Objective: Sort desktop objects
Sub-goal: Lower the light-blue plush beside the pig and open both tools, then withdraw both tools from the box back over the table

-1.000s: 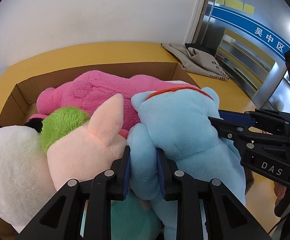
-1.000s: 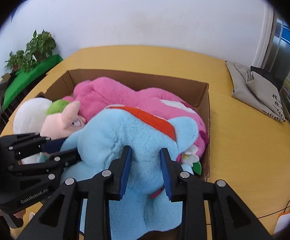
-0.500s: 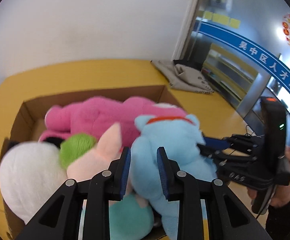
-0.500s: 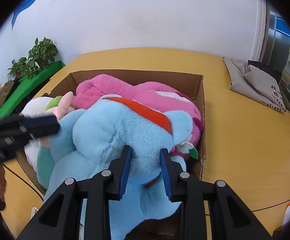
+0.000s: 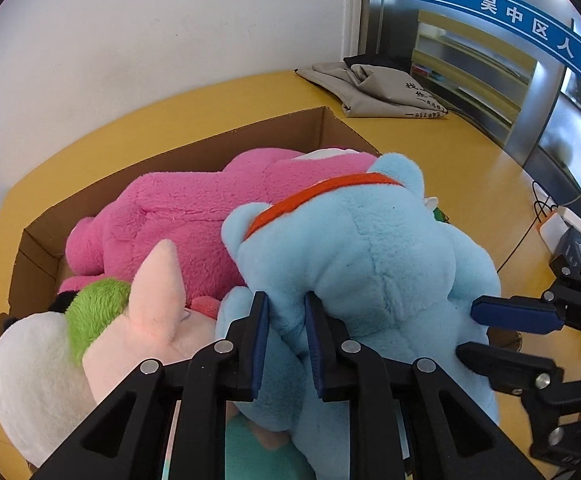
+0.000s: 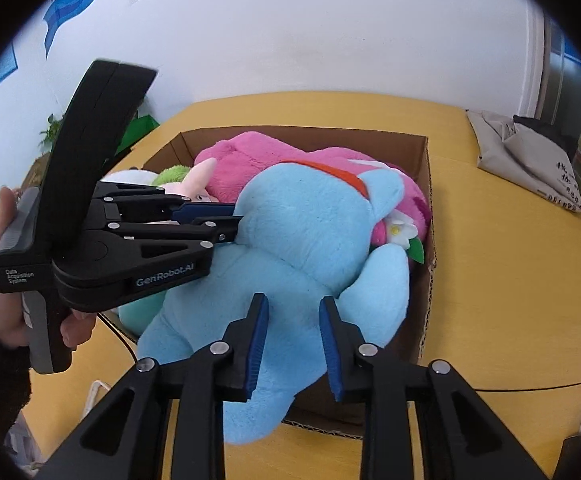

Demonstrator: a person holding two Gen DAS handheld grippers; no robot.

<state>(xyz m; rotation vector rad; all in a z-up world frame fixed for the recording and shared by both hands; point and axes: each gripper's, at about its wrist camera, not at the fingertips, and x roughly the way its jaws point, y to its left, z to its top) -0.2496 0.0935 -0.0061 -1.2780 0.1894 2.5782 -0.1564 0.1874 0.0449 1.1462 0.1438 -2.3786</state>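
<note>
A light blue plush toy [image 5: 370, 248] with an orange collar lies on top of the other toys in a cardboard box [image 5: 194, 148], its legs hanging over the front rim. My left gripper [image 5: 286, 320] is closing, and its pads pinch a fold of the toy's back. From the right wrist view that gripper [image 6: 236, 222] bites into the blue plush toy [image 6: 302, 232] from the left. My right gripper [image 6: 290, 320] is also closing, with the toy's lower body pressed between its pads. It enters the left wrist view from the right [image 5: 466, 330].
A large pink plush [image 5: 194, 216], a pale pink toy with a green tuft [image 5: 150, 312], a white plush [image 5: 26, 360] and a teal one [image 5: 258, 452] fill the box. A folded grey bag [image 6: 530, 160] lies on the yellow table [image 6: 490, 260]. Cables and an adapter [image 5: 558, 224] sit at the right edge.
My left gripper pulled back, then came in again and narrowed onto the blue toy's back. In the right view it now reaches in from the left. The right jaws narrowed slightly.
</note>
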